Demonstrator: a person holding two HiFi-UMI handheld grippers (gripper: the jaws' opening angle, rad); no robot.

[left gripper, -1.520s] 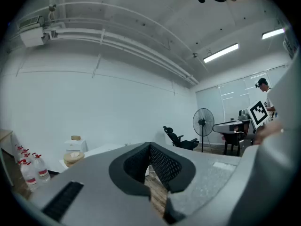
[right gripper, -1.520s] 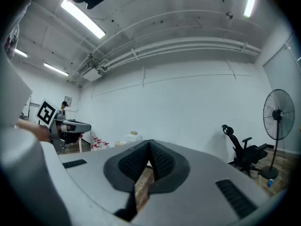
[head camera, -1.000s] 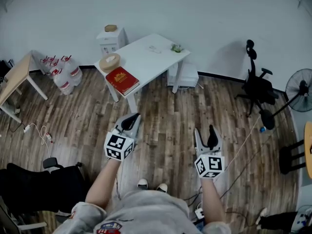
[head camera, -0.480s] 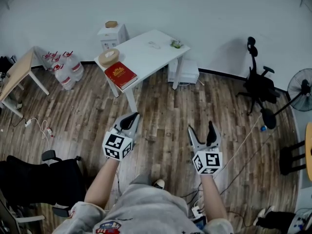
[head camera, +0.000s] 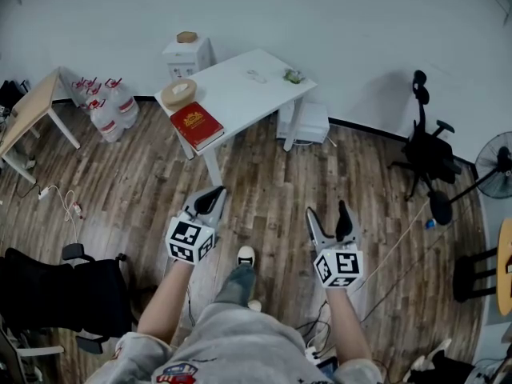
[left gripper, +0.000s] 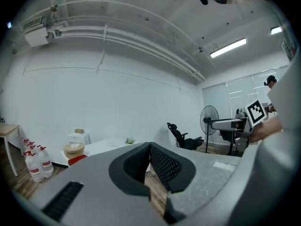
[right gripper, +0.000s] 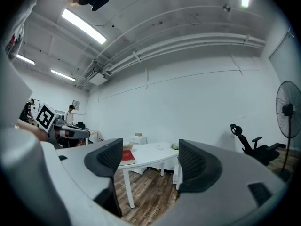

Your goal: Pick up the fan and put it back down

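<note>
1. Fan (head camera: pixel 498 162): pedestal type, upright on the wood floor at the far right edge of the head view, well apart from both grippers. Long axis is the pole, vertical, with the round caged head on top and the base on the floor below. Lies ahead and off to the right of the fingers. No brand legible on it.
2. Black office chair (head camera: pixel 427 146): just left of the fan, close beside the likely line of approach.
3. Right gripper (head camera: pixel 327 214): the nearer of the two, so probably the one to lead. Held about level, pointing towards the white table (head camera: pixel 240 86) rather than the fan, which sits at the right margin of its own view (right gripper: pixel 288 108). Jaws just been opening, now spread wide, nothing between them.
4. Left gripper (head camera: pixel 214 199): farther off, jaws pressed together on nothing. Fan right of centre in its view (left gripper: pixel 209 115).
5. Red book (head camera: pixel 196 126): on the table's near corner, gold cover print too small to read.
6. Marker cubes on both grippers: black-and-white square patterns only, no letters.
</note>
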